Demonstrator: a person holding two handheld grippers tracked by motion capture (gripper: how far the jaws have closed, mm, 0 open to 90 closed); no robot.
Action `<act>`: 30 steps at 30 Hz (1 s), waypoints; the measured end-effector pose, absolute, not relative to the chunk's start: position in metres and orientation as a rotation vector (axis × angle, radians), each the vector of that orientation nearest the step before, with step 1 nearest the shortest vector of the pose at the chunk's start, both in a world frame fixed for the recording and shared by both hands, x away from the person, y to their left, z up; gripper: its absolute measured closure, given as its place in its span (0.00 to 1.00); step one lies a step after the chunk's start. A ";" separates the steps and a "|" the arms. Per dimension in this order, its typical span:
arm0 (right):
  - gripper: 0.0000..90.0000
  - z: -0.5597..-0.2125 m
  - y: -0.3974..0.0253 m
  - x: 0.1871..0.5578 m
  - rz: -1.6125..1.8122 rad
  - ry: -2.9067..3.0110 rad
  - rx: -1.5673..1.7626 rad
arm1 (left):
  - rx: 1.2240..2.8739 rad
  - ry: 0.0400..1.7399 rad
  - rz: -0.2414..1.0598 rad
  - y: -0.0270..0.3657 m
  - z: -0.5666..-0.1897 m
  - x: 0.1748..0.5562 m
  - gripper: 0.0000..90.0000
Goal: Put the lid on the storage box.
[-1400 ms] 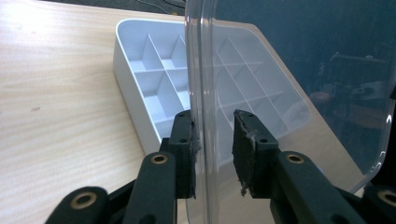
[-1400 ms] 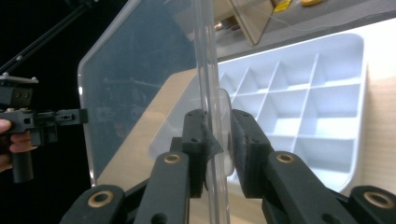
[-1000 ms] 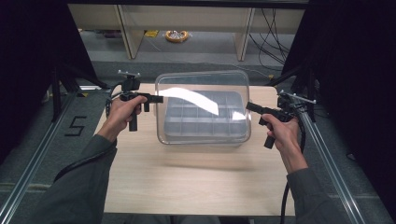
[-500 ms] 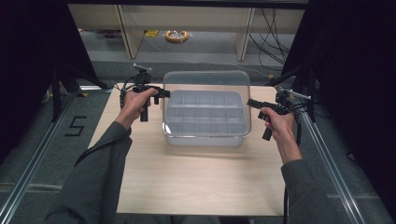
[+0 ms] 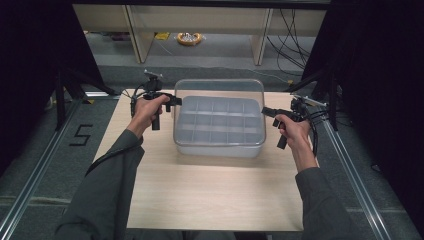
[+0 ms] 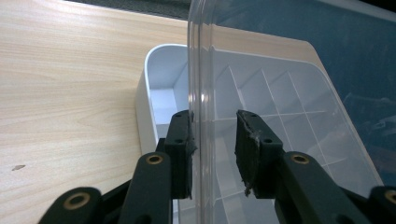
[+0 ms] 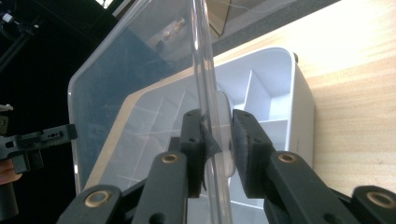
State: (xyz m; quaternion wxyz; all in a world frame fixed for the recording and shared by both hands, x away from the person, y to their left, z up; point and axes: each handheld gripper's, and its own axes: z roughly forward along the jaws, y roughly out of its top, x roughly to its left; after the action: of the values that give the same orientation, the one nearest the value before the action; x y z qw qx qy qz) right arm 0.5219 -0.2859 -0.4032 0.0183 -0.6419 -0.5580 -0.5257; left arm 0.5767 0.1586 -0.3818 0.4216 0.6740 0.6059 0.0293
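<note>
Pale wooden desk (image 5: 210,195) carries our white compartment box (image 5: 219,125). Left tongs (image 6: 214,140) straddle the clear lid's (image 5: 220,92) edge, still slightly apart; right tongs (image 7: 219,140) pinch its tab. Next, probably, we lower it evenly to seat it.

Grey-green sleeves (image 5: 107,185), black jaws, brass rivets (image 6: 153,159)

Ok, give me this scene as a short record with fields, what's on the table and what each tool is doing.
table: light wood
box: white divided organiser, compartments look empty
lid: clear plastic, lifted above the box
left tool: jaws astride the lid's edge, gap on one side
right tool: jaws closed on the lid's opposite edge
</note>
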 end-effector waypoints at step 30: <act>0.82 -0.428 -0.285 0.533 -1.518 -1.727 -2.100 | 1.713 1.586 0.124 0.144 -0.404 0.586 0.72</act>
State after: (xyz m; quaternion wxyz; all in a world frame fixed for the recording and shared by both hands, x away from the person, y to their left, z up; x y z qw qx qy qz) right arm 0.5327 -0.2851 -0.4277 0.0137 -0.6743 -0.5545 -0.4875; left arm 0.5857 0.1440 -0.4040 0.3909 0.6744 0.6245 0.0488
